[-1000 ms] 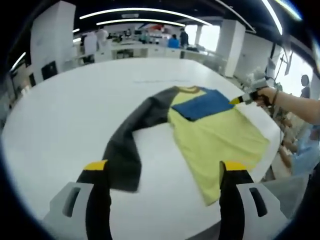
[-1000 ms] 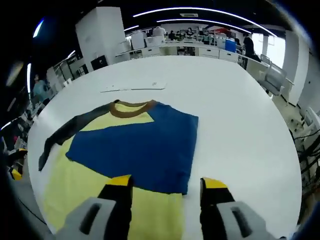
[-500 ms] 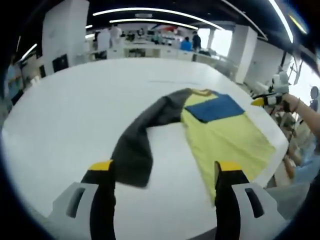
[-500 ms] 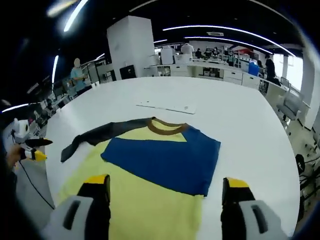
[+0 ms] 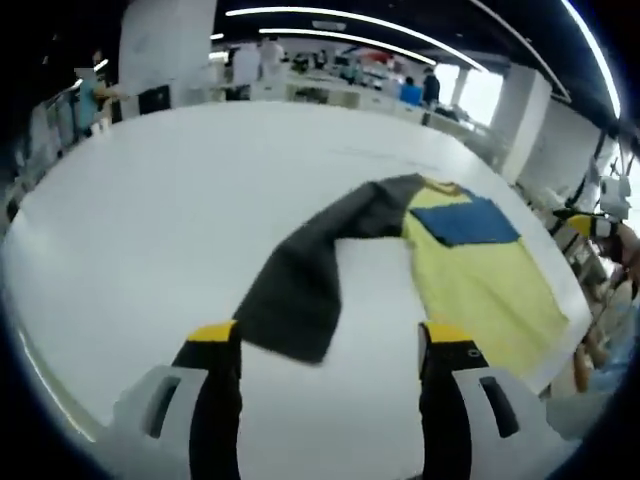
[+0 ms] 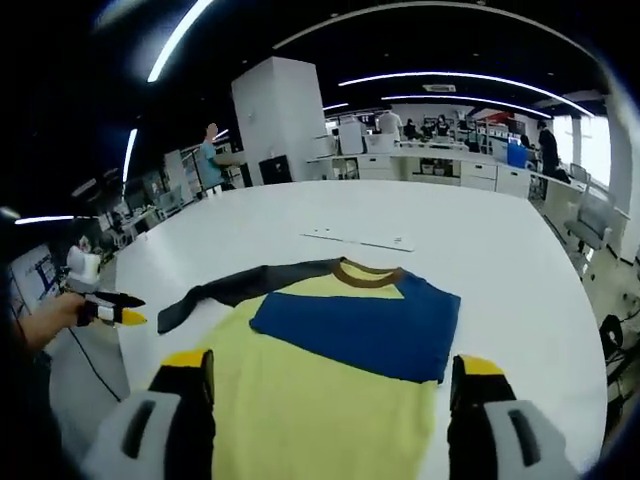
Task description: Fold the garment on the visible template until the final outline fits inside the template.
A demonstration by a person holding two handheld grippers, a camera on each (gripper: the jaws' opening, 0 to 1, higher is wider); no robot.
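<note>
A long-sleeved shirt lies flat on the white table (image 5: pixel 150 210). It has a yellow body (image 6: pixel 310 390), a brown collar (image 6: pixel 368 270), a dark grey sleeve (image 5: pixel 300 290) stretched outward and a blue sleeve (image 6: pixel 360 320) folded across the chest. My left gripper (image 5: pixel 330 335) is open, with the grey sleeve's cuff end just beyond its jaws. My right gripper (image 6: pixel 332 363) is open wide above the yellow hem, short of the blue sleeve. Across the shirt, a hand holds the left gripper (image 6: pixel 110 312) at the table's edge. The right gripper (image 5: pixel 580 222) appears past the shirt's far side.
A thin flat white sheet (image 6: pixel 360 240) lies on the table beyond the collar. The round table's edge (image 6: pixel 590 400) runs close to the shirt's hem side. Desks, pillars and people stand far behind in the room.
My right gripper's jaws have spread wider and it has drawn back from the blue sleeve. The left view has swung, so the grey sleeve's end now sits between its jaws' line.
</note>
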